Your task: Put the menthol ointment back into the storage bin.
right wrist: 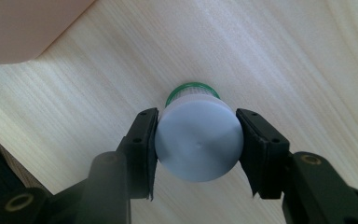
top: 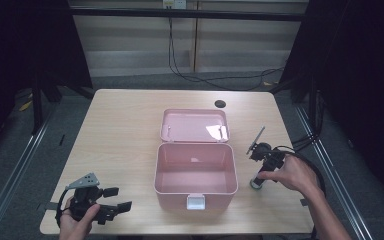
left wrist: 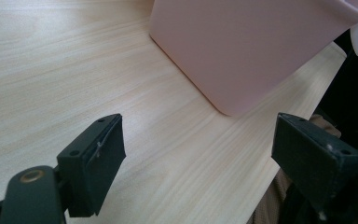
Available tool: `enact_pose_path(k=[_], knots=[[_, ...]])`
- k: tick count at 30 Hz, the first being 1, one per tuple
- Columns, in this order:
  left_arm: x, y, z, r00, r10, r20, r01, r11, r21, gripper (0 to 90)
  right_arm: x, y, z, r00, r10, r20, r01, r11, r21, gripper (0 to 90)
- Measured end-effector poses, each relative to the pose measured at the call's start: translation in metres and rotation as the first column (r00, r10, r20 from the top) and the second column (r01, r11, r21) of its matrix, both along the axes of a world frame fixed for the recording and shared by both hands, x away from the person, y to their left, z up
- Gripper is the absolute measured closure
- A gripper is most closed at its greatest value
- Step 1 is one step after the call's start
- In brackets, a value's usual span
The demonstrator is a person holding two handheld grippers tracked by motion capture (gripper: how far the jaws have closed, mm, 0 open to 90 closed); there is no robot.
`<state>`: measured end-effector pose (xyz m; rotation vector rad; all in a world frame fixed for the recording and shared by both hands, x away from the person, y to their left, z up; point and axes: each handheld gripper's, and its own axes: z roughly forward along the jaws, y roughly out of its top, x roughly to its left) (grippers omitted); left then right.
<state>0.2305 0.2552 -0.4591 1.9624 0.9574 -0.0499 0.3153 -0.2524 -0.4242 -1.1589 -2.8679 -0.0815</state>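
White-capped bottle (right wrist: 198, 140) stands upright on the table (right wrist: 279, 56), clamped between my right claw's (right wrist: 198, 144) pads; my left claw (left wrist: 198, 154) gapes empty.

soft overhead light on the table (top: 120, 120), dark surroundings, glare inside the lid (top: 212, 131).

Light wood table (top: 125, 125) on grey floor (top: 10, 150), dark curtains (top: 360, 75).

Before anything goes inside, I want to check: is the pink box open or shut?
Open. The pink box has its lid folded back flat on the table behind it, and its inside looks empty.
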Motion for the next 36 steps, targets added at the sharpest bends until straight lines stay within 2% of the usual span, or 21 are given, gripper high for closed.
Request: enact_pose_path(k=[4,11,15,26,28,36], knots=[[0.0,0.0,0.0,1.0,-0.002,0.001,0.002,1.0,0.0,17.0,0.0,-0.001,0.003,0.9998,0.014,0.017,-0.014,1.0,0.022,51.4],[0.0,0.0,0.0,1.0,-0.003,0.002,0.003,1.0,0.001,16.9,-0.002,0.0,0.01,0.9992,0.033,0.021,-0.034,0.999,0.013,51.5],[0.0,0.0,0.0,1.0,-0.004,0.002,0.004,1.0,0.0,16.9,-0.004,0.003,0.017,0.9973,0.065,0.033,-0.066,0.997,0.037,51.5],[0.0,0.0,0.0,1.0,-0.004,0.003,0.004,1.0,0.0,16.9,-0.006,0.009,0.031,0.9938,0.099,0.05,-0.101,0.994,0.037,51.5],[0.0,0.0,0.0,1.0,-0.002,0.004,0.002,1.0,0.0,17.0,-0.009,0.012,0.032,0.9915,0.12,0.051,-0.122,0.992,0.03,51.5],[0.0,0.0,0.0,1.0,-0.002,0.004,0.002,1.0,-0.001,16.9,-0.01,0.013,0.043,0.9886,0.131,0.074,-0.135,0.99,0.041,51.5]])
